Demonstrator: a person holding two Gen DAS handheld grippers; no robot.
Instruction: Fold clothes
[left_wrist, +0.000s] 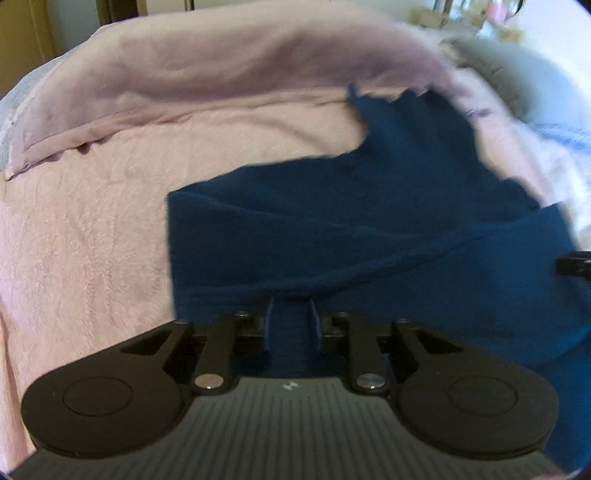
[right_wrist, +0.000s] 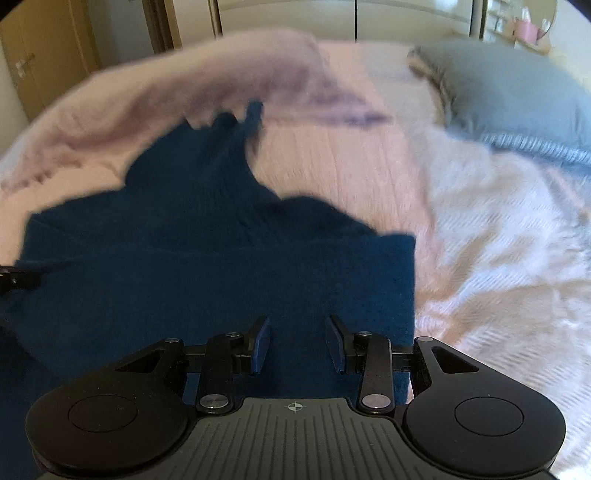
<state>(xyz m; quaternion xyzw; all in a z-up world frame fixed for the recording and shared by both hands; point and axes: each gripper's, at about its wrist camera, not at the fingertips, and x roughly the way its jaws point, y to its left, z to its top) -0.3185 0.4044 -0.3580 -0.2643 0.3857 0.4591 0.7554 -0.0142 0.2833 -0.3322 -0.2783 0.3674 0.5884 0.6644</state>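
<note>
A dark blue garment (left_wrist: 369, 221) lies on a pink bed cover (left_wrist: 85, 229), with one edge folded over near me. My left gripper (left_wrist: 290, 317) is open, its blue-padded fingers (left_wrist: 269, 321) low over the garment's near edge with cloth between them. In the right wrist view the same garment (right_wrist: 207, 258) fills the lower left, a narrow part reaching up toward the bed's far side. My right gripper (right_wrist: 297, 339) is open over the garment near its right edge. Each gripper's tip shows at the other view's edge, the right gripper (left_wrist: 574, 266) and the left gripper (right_wrist: 18, 280).
A rolled pink blanket (left_wrist: 221, 70) lies across the far side of the bed. A grey pillow (right_wrist: 517, 88) sits at the far right. A white knitted throw (right_wrist: 509, 236) covers the bed's right side. Wooden doors (right_wrist: 44, 62) stand behind the bed.
</note>
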